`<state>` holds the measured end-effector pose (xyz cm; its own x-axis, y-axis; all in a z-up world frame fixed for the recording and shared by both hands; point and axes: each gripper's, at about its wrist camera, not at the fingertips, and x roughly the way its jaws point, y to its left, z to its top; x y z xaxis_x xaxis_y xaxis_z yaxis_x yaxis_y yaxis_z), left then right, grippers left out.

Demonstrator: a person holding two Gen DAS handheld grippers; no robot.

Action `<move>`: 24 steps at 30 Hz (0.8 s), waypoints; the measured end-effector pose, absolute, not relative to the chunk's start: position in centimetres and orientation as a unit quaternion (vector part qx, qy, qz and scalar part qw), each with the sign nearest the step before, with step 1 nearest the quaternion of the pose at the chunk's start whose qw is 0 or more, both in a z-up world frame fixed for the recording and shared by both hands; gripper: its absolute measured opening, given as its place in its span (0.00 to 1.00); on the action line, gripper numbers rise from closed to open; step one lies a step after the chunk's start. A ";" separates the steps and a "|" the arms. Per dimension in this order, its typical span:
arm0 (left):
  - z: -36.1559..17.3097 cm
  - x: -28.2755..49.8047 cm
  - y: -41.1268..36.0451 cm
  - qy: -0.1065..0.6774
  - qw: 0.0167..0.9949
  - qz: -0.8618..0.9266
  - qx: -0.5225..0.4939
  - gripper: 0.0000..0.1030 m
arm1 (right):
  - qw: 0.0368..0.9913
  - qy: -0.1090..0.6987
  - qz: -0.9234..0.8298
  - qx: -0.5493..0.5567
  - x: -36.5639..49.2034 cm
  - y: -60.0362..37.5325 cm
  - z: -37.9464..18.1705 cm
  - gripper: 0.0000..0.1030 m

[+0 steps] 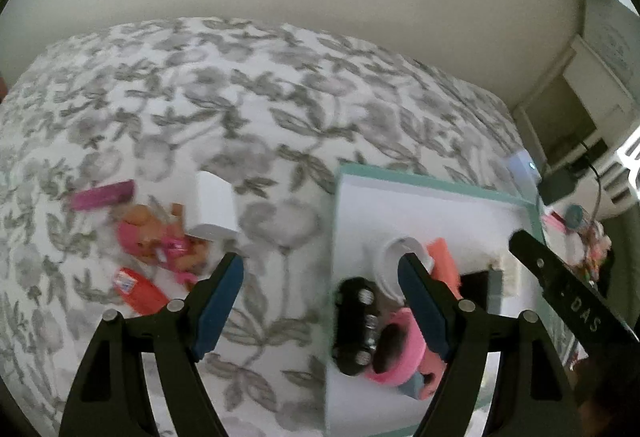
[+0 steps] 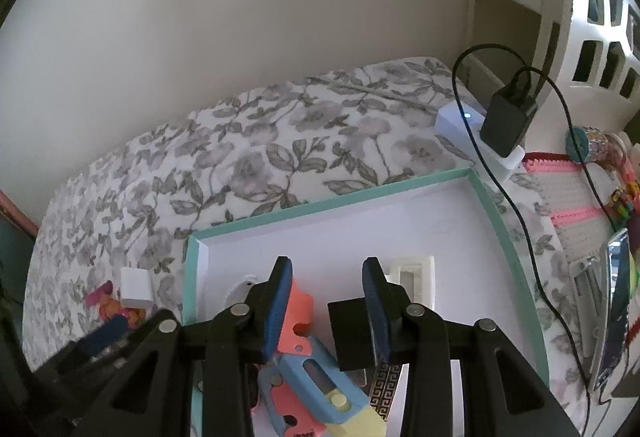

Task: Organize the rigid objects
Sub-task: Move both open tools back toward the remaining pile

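A white tray with a teal rim [image 1: 420, 177] [image 2: 320, 205] lies on a floral bedspread. It holds a black battery holder [image 1: 354, 325], a pink ring [image 1: 398, 349], a white cup [image 1: 394, 257], a coral plastic piece [image 2: 298, 313], a blue piece [image 2: 316, 385], a black box [image 2: 350, 333] and a white frame [image 2: 412, 273]. Left of the tray lie a white box [image 1: 214, 205], a pink doll [image 1: 160, 237], a magenta bar [image 1: 104, 195] and a red-orange pack [image 1: 138, 289]. My left gripper [image 1: 320, 297] hangs open over the tray's left edge, holding nothing. My right gripper [image 2: 326, 303] stands open above the tray with nothing between its pads.
A black charger [image 2: 506, 117] sits in a white power strip [image 2: 460, 121] beyond the tray, and its cable trails down the right side. A phone [image 2: 616, 309], a pink-and-white mat [image 2: 580, 221] and a white basket [image 2: 600, 17] are at the right. A wall runs behind the bed.
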<state>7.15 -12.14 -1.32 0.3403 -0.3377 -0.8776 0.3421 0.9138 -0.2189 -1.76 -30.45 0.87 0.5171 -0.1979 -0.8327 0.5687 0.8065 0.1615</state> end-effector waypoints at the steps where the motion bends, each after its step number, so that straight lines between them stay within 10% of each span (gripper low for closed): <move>1: -1.3 7.4 -11.7 0.535 0.821 -0.199 0.002 0.78 | 0.845 0.437 -0.226 0.211 -1.7 -30.4 0.8 0.39; 24: -0.5 10.9 -3.1 0.498 0.867 -0.034 -0.004 0.93 | 0.848 0.462 -0.206 0.157 0.3 -27.0 0.1 0.91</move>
<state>10.87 -3.10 -0.52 0.5020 -0.0627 -0.8626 0.0552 0.9977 -0.0404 0.30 -26.96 0.08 0.4888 -0.2043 -0.8481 0.4950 0.8655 0.0768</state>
